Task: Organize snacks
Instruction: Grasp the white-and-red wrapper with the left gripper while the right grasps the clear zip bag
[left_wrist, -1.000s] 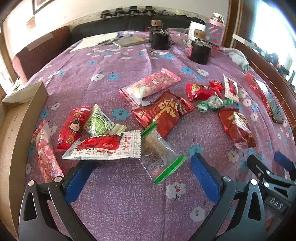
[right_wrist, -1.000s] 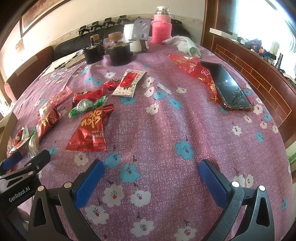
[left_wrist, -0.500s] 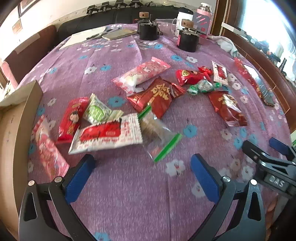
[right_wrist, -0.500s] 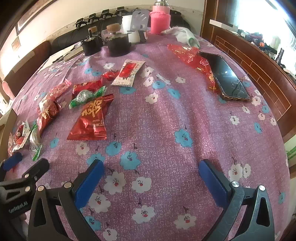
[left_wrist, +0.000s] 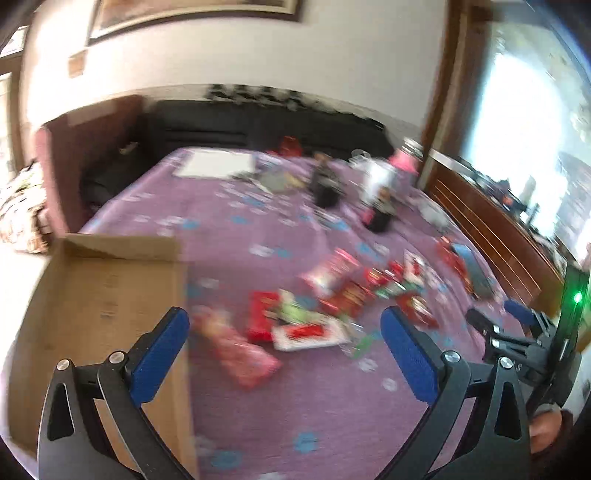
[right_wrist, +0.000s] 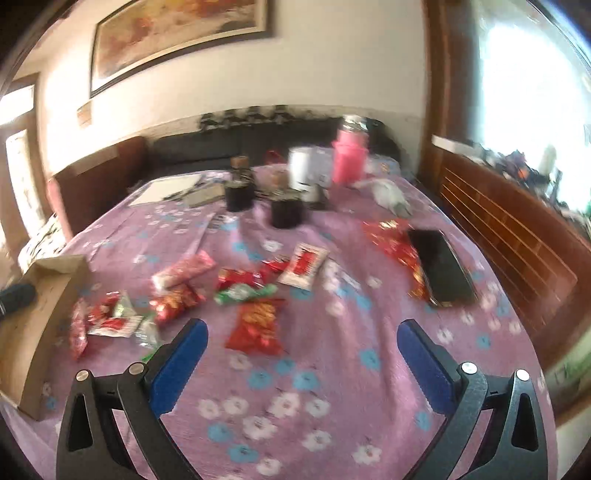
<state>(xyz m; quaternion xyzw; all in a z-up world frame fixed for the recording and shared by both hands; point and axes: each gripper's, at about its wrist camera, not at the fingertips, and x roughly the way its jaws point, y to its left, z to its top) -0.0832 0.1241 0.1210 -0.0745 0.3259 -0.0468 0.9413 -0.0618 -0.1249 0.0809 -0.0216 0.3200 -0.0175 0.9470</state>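
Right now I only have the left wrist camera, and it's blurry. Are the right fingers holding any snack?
Observer: No. The right fingers are spread wide with nothing between them.
Operator: Which snack is nearest to them?
Observer: A red packet lies flat on the tablecloth, just ahead of the left-hand finger.
Operator: Is anything over there not a snack?
Observer: A black phone lies further right, partly on a red wrapper.

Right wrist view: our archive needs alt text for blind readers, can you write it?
The open right gripper hovers empty above a purple floral tablecloth strewn with snack packets. A cardboard box sits left, a phone right.
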